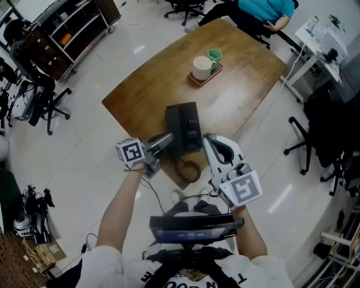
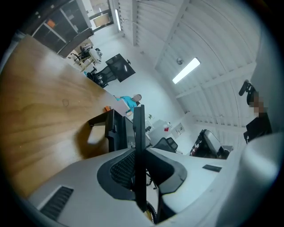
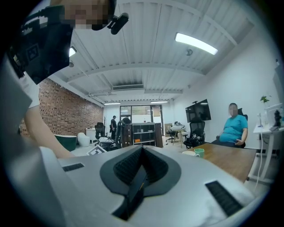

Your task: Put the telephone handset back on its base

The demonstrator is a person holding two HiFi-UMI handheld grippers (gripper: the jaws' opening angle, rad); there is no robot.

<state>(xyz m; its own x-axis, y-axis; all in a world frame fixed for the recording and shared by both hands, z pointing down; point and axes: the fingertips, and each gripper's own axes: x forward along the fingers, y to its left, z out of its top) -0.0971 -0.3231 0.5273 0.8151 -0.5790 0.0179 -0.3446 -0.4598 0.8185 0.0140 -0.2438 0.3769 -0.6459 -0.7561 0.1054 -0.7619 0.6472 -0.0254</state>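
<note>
The black telephone base (image 1: 188, 125) stands on the wooden table (image 1: 140, 95) near its front corner, with the coiled cord (image 1: 189, 170) looping off in front of it. My left gripper (image 1: 167, 140) reaches in from the left, up against the base's left side. In the left gripper view the left gripper (image 2: 139, 153) is shut on a thin black handset (image 2: 139, 128) seen edge-on, with the base (image 2: 113, 131) just beyond. My right gripper (image 1: 209, 140) hovers beside the base's right edge. It points level across the room, and the right gripper (image 3: 141, 155) is shut with nothing in it.
A small tray (image 1: 198, 81) with a white cup (image 1: 202, 67) and a green cup (image 1: 215, 55) sits further back on the table. A person in a teal shirt (image 1: 264, 10) sits at the far end. Office chairs (image 1: 315, 140) and shelving (image 1: 67, 34) surround the table.
</note>
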